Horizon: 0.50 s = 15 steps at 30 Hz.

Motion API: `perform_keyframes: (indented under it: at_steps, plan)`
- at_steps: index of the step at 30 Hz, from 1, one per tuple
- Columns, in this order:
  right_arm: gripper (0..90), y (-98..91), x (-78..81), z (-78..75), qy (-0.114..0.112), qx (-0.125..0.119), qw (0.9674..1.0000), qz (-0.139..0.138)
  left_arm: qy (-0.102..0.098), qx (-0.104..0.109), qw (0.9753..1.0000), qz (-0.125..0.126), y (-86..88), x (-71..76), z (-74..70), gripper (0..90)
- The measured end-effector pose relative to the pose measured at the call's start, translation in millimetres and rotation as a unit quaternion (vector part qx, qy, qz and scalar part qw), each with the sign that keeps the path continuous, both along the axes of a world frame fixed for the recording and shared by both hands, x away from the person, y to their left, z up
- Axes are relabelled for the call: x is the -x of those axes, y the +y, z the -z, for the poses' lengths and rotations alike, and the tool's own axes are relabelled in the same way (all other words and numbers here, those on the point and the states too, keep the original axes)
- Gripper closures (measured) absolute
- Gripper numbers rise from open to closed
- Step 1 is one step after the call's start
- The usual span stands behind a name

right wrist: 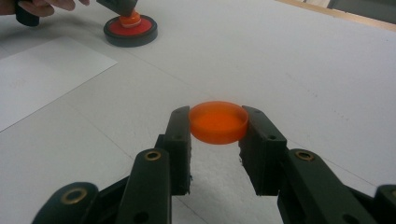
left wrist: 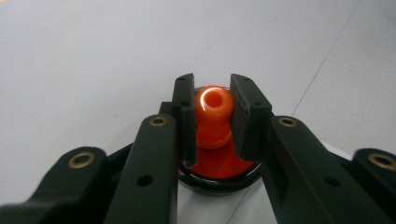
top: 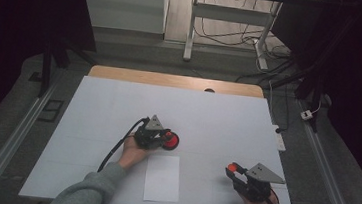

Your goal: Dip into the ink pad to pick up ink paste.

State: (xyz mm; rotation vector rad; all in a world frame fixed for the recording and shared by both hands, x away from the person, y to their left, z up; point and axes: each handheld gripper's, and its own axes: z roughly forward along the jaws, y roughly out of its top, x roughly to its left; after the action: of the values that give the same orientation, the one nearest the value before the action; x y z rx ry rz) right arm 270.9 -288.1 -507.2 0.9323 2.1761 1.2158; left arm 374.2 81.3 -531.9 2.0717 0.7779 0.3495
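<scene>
Holding an orange cap [right wrist: 218, 122] across its width, the right gripper [top: 235, 170] sits nearest the person, at the near right of the white table [top: 118, 106]; its jaws are clamped on the shallow round disc, which lies flat between them with its open face up, seen best in the right gripper view. Just left of it, near the table's front edge, lies a white sheet of paper [top: 162, 178], flat and untouched. Farther out, past the sheet's far edge, stands a stamp [top: 170, 140] on its round black base, red on top, with an orange knob [left wrist: 213, 109] rising upright from the middle. The left gripper [top: 158, 136] is closed on that knob from either side, as the left gripper view shows, the jaws pinching its bulb while the base rests on the table. Relation that matters: the stamp stands up and left of the cap, well apart, with the paper between and nearer the left hand [top: 131, 152]. The knob's axis is vertical, so my judgement is that the left gripper can lift straight up and carry the stamp back toward the sheet, while the capping side waits.
</scene>
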Motion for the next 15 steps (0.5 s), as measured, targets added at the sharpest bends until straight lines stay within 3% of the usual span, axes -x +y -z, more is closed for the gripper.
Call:
perform_keyframes:
  at_steps: [15]
  plan:
    - [64.6, 1.2, -0.3, 0.4, 0.000, -0.003, 1.0000, 0.000, -0.002, -0.011, 0.9999, -0.002, -2.0, 0.8, -0.8, 72.9]
